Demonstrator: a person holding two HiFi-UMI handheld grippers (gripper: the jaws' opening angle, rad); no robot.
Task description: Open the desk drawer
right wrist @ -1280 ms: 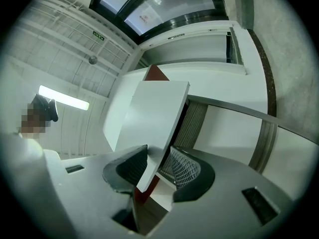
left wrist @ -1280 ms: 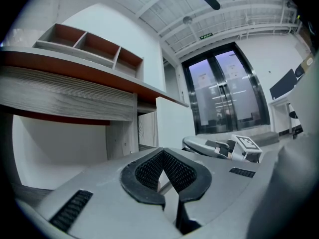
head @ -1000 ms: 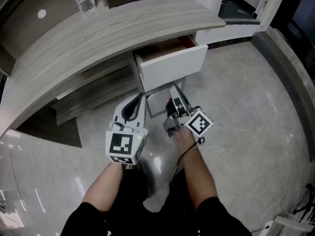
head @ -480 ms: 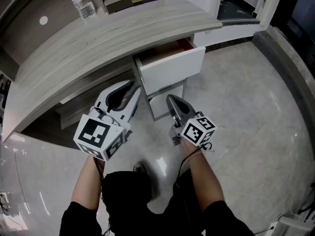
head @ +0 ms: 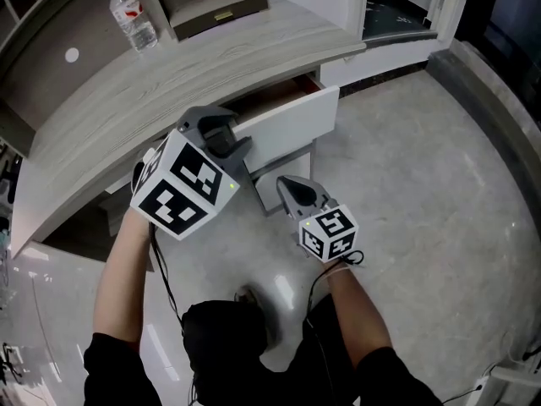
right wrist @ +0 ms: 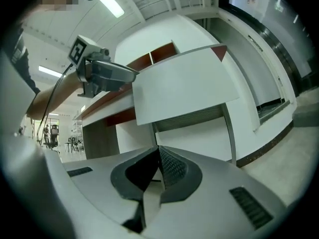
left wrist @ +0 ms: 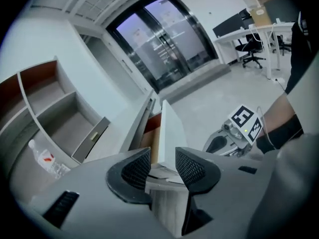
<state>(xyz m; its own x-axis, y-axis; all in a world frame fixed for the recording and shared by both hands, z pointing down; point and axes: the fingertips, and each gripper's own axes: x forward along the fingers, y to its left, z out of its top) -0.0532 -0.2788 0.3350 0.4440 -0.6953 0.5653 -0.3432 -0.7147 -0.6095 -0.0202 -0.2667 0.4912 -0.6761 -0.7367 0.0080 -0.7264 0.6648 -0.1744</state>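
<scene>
The desk drawer (head: 287,123) stands pulled out from under the wood-grain desk top (head: 169,74), its white front facing the floor side and its reddish inside showing. My left gripper (head: 221,134) hangs at the desk edge by the drawer's left corner. Its jaws have just been opening and stand wide in the left gripper view (left wrist: 163,167); the drawer front (left wrist: 168,128) shows beyond the gap and the pads (left wrist: 137,167) press on nothing. My right gripper (head: 284,183) is lower, in front of the drawer, and shut on nothing (right wrist: 158,168); the drawer front (right wrist: 184,88) fills its view.
A water bottle (head: 131,15) and a dark tray (head: 211,5) stand on the desk's back part. A lower white cabinet front (right wrist: 199,133) sits under the drawer. Glossy floor (head: 423,193) spreads to the right, with a raised step (head: 499,117) along its far edge.
The left gripper has risen from the floor side to the desk edge, rolled, and opened its jaws. The right gripper has rolled and shifted slightly down and right. The drawer stays pulled out.
</scene>
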